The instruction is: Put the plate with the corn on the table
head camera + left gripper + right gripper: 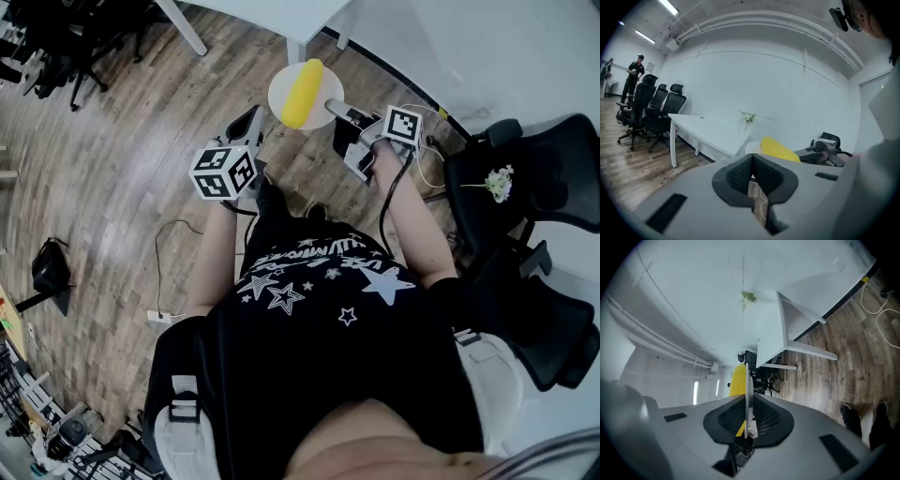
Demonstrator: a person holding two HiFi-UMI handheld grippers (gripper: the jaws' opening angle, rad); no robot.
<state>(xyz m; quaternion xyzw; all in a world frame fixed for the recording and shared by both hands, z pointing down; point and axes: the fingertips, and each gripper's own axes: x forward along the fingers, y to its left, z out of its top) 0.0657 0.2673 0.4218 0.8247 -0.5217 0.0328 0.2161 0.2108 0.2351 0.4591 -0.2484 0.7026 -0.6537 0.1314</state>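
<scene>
**Plate with corn in the air, short of the table**

We pinch the plate (278, 97) by its rim in the right gripper (339, 111), jaws pressed on the thin edge, with the corn (302, 92) lying on it. It hangs over the wooden floor (122, 141), just short of the table (272, 14). The left gripper (249, 122) hangs a little farther from the table, jaws pressed together on nothing. We judge the pickup done. Reaching over the tabletop, setting down and letting go are left.

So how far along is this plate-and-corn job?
Done: the right claw is shut on the rim of the plate, with the corn lying on it. In hand: the plate is in the air over the wooden floor, short of the white table. Still to do: setting it on the table and letting go. The left claw is shut and empty.
</scene>
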